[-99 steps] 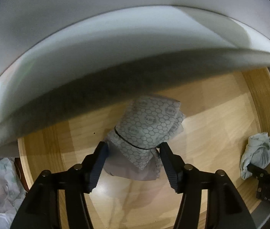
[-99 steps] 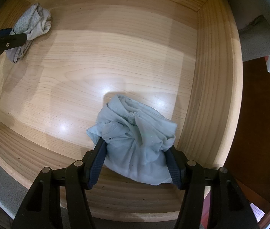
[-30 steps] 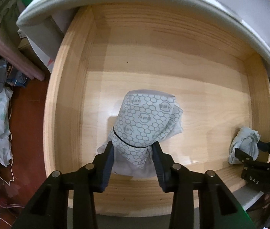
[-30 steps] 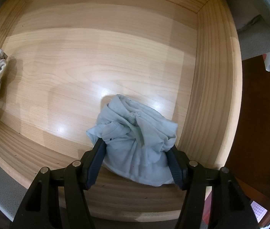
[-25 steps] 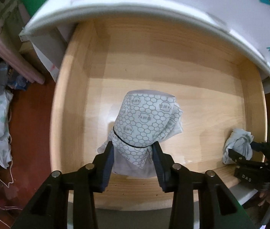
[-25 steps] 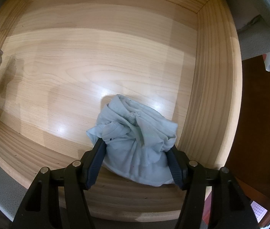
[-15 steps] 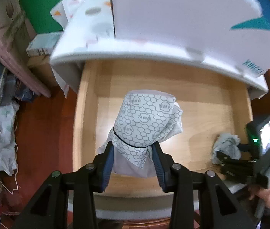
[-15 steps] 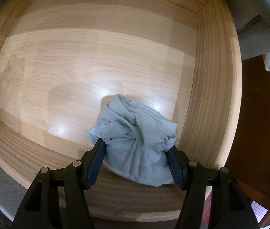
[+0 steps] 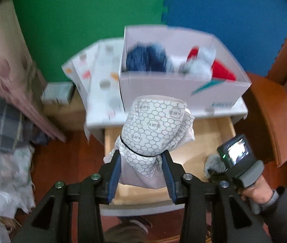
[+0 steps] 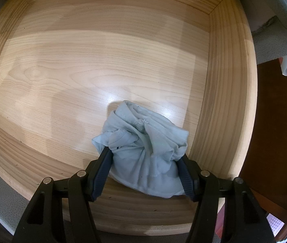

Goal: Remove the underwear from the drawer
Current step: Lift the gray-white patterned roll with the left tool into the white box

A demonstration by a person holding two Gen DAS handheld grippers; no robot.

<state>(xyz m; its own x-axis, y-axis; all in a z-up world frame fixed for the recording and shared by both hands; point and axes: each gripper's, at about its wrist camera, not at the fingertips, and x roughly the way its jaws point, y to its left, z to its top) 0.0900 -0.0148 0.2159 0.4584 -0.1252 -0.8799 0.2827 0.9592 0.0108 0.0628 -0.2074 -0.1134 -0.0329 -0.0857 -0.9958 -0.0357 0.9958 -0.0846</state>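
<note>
**Both grippers clamped on underwear, one piece above the drawer, one down inside it**

At nine o'clock in the left wrist view hang pinkish and checked fabrics (image 9: 3,109), blurred. At centre, the left gripper (image 9: 142,173) has its blue pads pressed against both sides of the hexagon-print underwear (image 9: 153,127), which hangs bunched well above the open wooden drawer (image 9: 214,133). At twelve o'clock a white box (image 9: 163,89) of blue, red and pale cloth sits on the cabinet top, before green and blue wall mats. At four o'clock a hand (image 9: 259,192) holds the right gripper (image 9: 214,171), pointing down into the drawer at a pale bundle.

In the right wrist view the drawer's bare floor fills nine to twelve o'clock. At five o'clock the right gripper's fingers squeeze the pale blue underwear (image 10: 143,151) from both sides; it lies against the drawer's front wall, near the right-hand wall at three o'clock.
</note>
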